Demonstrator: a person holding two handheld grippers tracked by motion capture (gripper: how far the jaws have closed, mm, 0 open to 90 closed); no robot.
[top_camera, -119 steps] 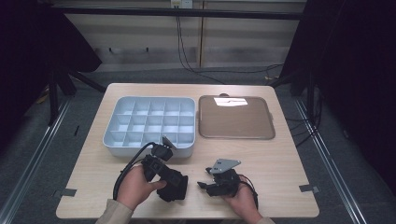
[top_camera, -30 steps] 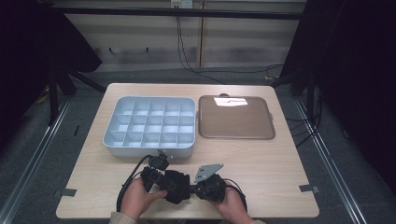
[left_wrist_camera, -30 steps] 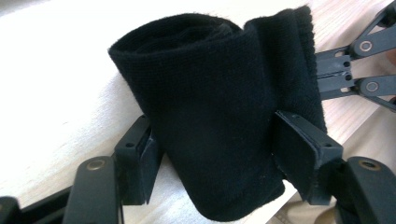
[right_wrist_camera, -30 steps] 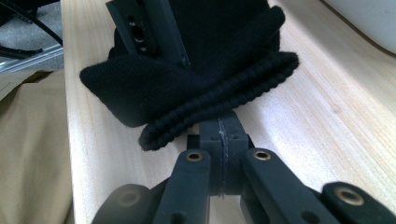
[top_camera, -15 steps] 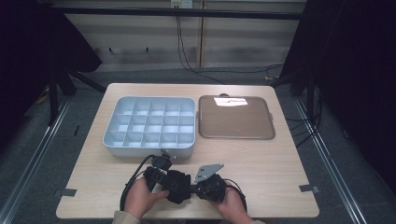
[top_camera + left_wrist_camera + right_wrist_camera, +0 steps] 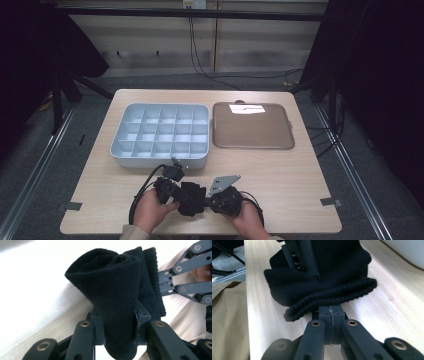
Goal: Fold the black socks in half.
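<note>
Lab: black curtains (image 6: 385,75), floor rails (image 6: 30,185), cables (image 6: 200,55).

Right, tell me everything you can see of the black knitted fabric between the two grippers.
The black knitted fabric looks like soft wool or cotton, bunched into thick folds with a ribbed edge. It sits low over the near edge of the wooden table. The left gripper has just been closing, and its jaws now press the bundle from both sides. The right gripper is shut, pinching the ribbed edge. What garment it is cannot be told.
</note>
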